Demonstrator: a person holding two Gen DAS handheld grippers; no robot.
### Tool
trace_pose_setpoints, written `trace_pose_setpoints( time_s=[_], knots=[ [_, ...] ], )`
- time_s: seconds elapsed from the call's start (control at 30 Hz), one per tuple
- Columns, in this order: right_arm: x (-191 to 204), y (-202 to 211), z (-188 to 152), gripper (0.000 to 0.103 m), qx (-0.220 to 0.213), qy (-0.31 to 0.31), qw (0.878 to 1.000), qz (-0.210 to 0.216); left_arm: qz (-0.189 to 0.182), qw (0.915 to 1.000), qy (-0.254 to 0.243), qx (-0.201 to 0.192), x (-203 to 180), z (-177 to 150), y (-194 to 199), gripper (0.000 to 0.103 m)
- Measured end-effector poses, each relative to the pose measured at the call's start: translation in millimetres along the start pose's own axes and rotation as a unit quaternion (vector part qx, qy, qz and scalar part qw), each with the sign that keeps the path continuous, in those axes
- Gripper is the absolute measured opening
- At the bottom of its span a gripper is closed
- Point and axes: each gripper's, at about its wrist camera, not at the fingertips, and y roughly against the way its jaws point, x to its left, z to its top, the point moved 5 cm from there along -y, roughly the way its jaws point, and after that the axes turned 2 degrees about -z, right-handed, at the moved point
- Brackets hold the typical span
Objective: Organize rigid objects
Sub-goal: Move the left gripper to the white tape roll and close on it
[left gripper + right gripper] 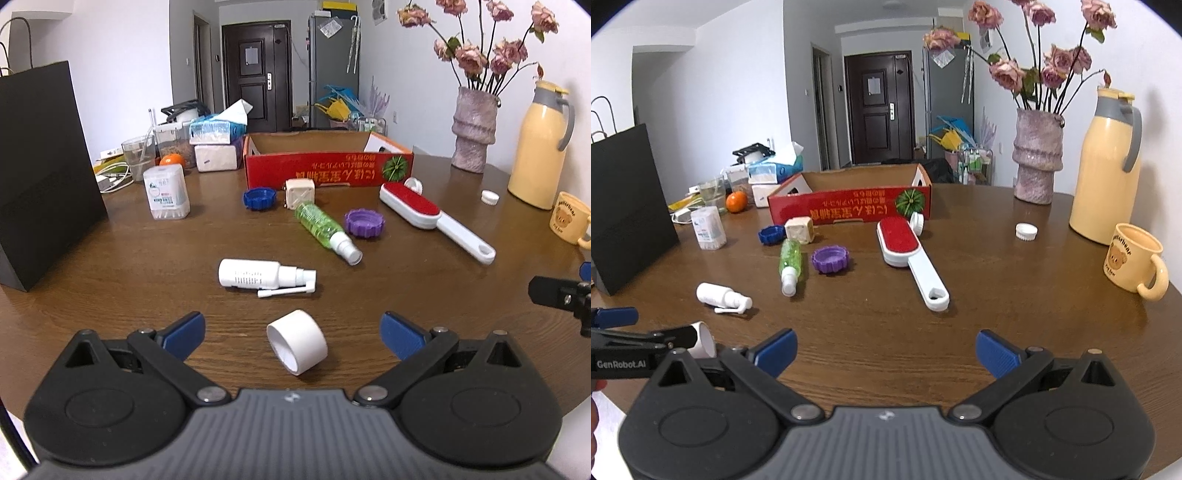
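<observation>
Nearest the left wrist camera, a white cap (297,342) lies on its side on the wooden bench (147,251), between the blue pads of the left hand-held gripper (293,330), whose jaws are spread wide and touch nothing. Just beyond it a white spray bottle (258,274) lies flat, with its thin nozzle tube beside it. Farther back lie a green spray bottle (325,227), a purple lid (365,223), a blue lid (259,198) and a cream cube (299,192). A red-and-white lint brush (424,214) rests to the right, handle toward the camera. Behind them stands an open red cardboard box (325,168). The right hand-held gripper (886,354) hovers over bare wood, jaws likewise spread and holding nothing. A small white cap (1026,231) sits well apart, near a yellow thermos (1104,173) and a yellow mug (1134,262).
</observation>
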Motion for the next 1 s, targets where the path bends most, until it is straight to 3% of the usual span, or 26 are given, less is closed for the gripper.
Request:
trace_pose_setpoints(
  time_s=[0.37, 0.67, 0.8, 1.0],
  knots=[
    [1, -32, -5, 0.103, 0.028, -0.005, 1.0, -0.009, -0.022, 0.9994, -0.01, 0.027, 4, -13, -30, 0.096],
    [4, -48, -8, 0.103, 0.042, -0.003, 0.999, -0.013, -0.041, 0.9978, -0.047, 0.024, 2, -17, -42, 0.071],
    [4, -53, -8, 0.103, 0.047, -0.004, 0.999, -0.014, -0.052, 0.9968, -0.053, 0.029, 3, -20, -46, 0.048],
    [7, -57, -9, 0.103, 0.052, -0.001, 0.999, -0.013, -0.06, 0.9966, -0.05, 0.027, 4, -20, -47, 0.047]
  ],
)
